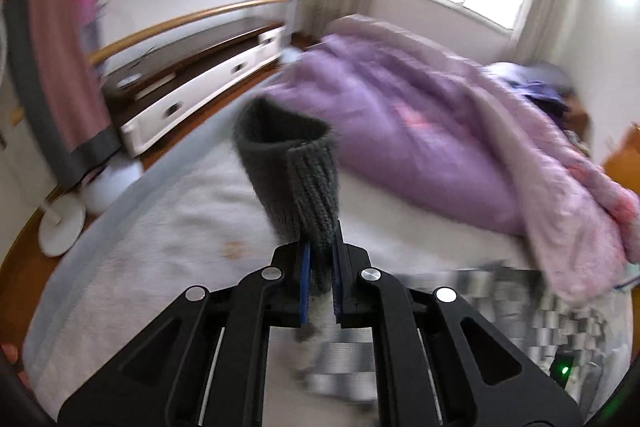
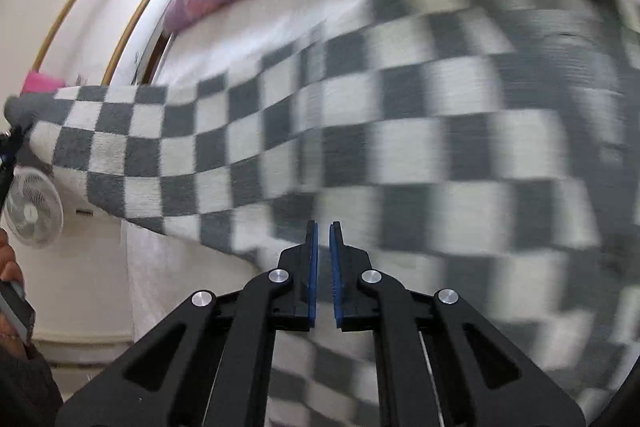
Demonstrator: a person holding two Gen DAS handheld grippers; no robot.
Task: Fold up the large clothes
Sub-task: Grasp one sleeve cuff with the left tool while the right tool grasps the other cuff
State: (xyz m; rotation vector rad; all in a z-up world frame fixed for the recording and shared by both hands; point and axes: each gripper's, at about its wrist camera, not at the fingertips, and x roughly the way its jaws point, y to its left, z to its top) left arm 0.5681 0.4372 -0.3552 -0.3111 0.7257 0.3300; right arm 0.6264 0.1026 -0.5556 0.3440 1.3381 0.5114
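The left gripper [image 1: 320, 251] is clamped on the ribbed grey cuff [image 1: 296, 167] of a grey-and-white checkered sweater [image 2: 400, 131], the knit bunched between its blue pads [image 1: 305, 267] and standing up past the fingertips as an open tube. In the right wrist view that same sleeve end sits at the far left edge, held up off the bed [image 1: 180, 227], and the checkered sleeve stretches from there across the picture to the body of the sweater, which spreads over the white bedcover ahead of and to the right of the right gripper [image 2: 323, 239]. The right gripper has its jaws drawn nearly together, only a thin slit between the blue pads, and nothing is caught in them; the checkered cloth lies beyond and under its tips, and whether the tips touch it cannot be told through the blur. A purple quilt [image 1: 400, 115] is heaped on the far part of the bed, behind the sweater. Beside the bed stand a low white cabinet [image 1: 208, 95] with drawers and a white fan [image 2: 32, 213], and a hand [image 2: 10, 279] shows at the left edge of the right wrist view
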